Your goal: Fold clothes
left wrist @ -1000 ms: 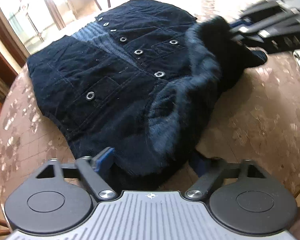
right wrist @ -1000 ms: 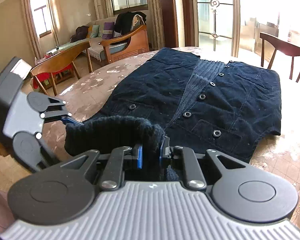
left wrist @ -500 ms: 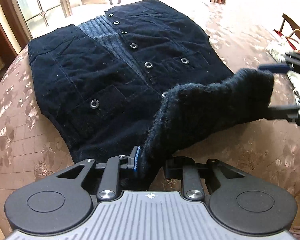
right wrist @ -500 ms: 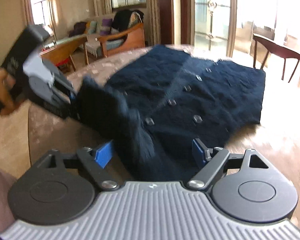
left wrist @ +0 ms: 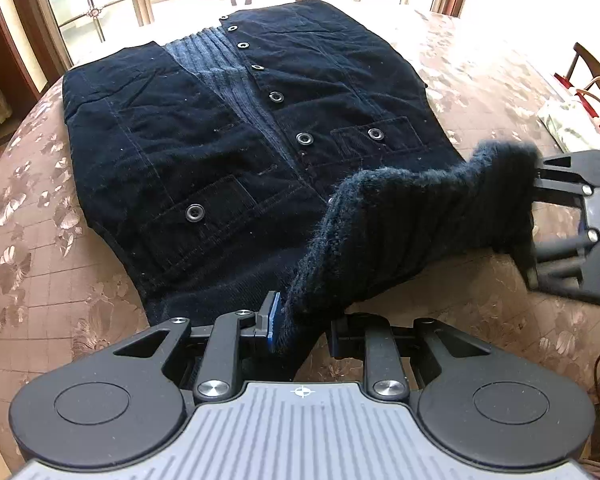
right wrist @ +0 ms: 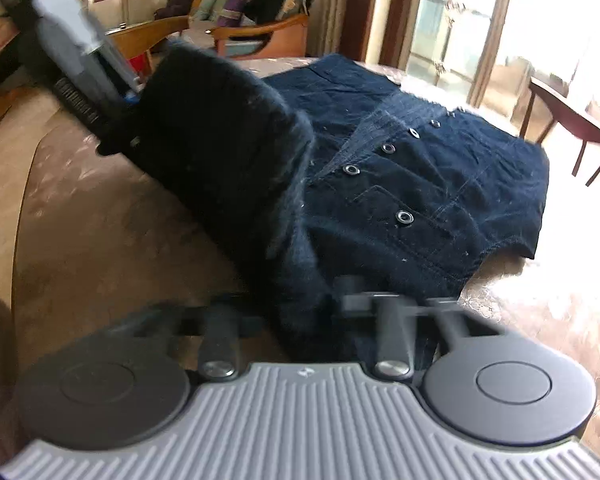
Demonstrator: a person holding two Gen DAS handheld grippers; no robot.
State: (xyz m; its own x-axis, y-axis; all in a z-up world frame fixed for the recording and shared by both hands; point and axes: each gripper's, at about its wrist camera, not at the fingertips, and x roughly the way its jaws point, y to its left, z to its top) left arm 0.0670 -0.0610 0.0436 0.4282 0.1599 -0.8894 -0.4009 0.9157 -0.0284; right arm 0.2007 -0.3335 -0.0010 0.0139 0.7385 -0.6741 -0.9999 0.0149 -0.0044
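- Since a second ago: knit collar (left wrist: 428, 220) now drawn taut between the two tools, lifted off the table (left wrist: 480, 92); right gripper (right wrist: 296, 312), spread wide half a second ago, now closed in on the fabric.
- Table: round, under a brown floral cloth, carrying the whole vest (left wrist: 240, 140).
- Vest: dark corduroy, spread flat across the middle of the table, front up, metal snaps (left wrist: 276, 97) in a line beside a ribbed blue-grey panel (left wrist: 228, 76), flap pockets on either side of that panel.
- Collar: fuzzy black ribbed band at the near end of the vest, twisted and raised above the tabletop, one end in each tool.
- Left gripper (left wrist: 300, 324): at the near edge of the vest, fingers drawn close, blue pad pressed into the collar's end, pinching it.
- Right gripper: off the vest's right side in the left wrist view, fingers close together around the collar's other end; own view blurred, grip looks firm.
- Bag (left wrist: 572, 120): pale, red-handled, well apart from the vest, near the table's far right rim.
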